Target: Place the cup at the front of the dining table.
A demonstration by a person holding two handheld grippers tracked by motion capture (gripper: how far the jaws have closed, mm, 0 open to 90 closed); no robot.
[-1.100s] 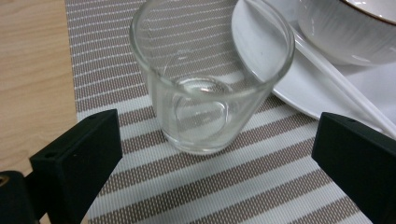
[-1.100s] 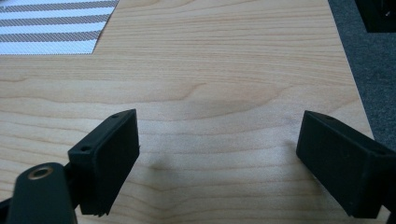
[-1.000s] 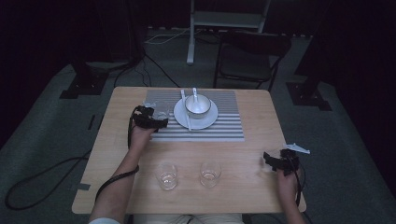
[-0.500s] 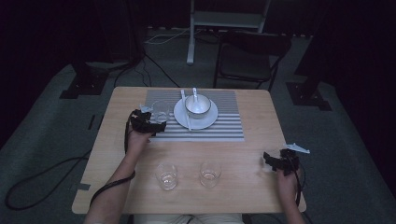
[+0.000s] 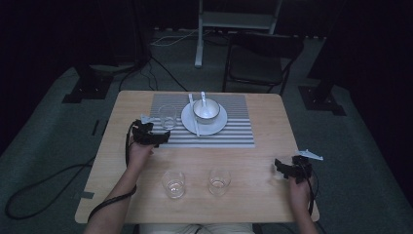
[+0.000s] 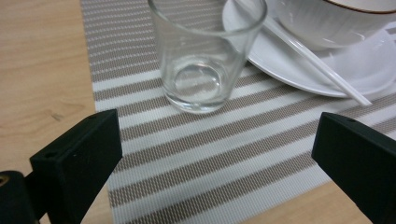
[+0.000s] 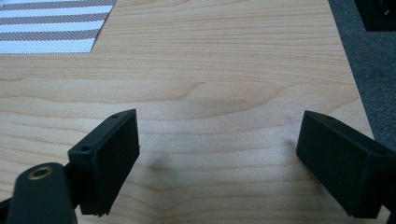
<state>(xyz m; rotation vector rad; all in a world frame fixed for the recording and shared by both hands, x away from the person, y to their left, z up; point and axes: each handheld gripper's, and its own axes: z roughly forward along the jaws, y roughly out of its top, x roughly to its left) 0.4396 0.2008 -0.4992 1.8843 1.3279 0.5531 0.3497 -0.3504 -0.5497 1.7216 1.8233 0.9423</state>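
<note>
I am holding my left gripper (image 6: 215,154) wide open, empty, near the upright glass tumbler (image 6: 205,51) on the striped placemat (image 6: 210,177).

Left gripper (image 5: 157,139) fingers spread wide, right gripper (image 5: 282,168) fingers likewise apart

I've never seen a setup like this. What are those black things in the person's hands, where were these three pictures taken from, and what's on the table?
A person holds a two-jaw gripper in each hand: left gripper, right gripper. Both are open and hold nothing. The high view looks down on the table. Each gripper view comes from a camera riding on that gripper, its black jaws rising from the bottom. On the striped placemat stand an empty glass and a plate with a bowl. Two more glasses stand nearer the person.
</note>
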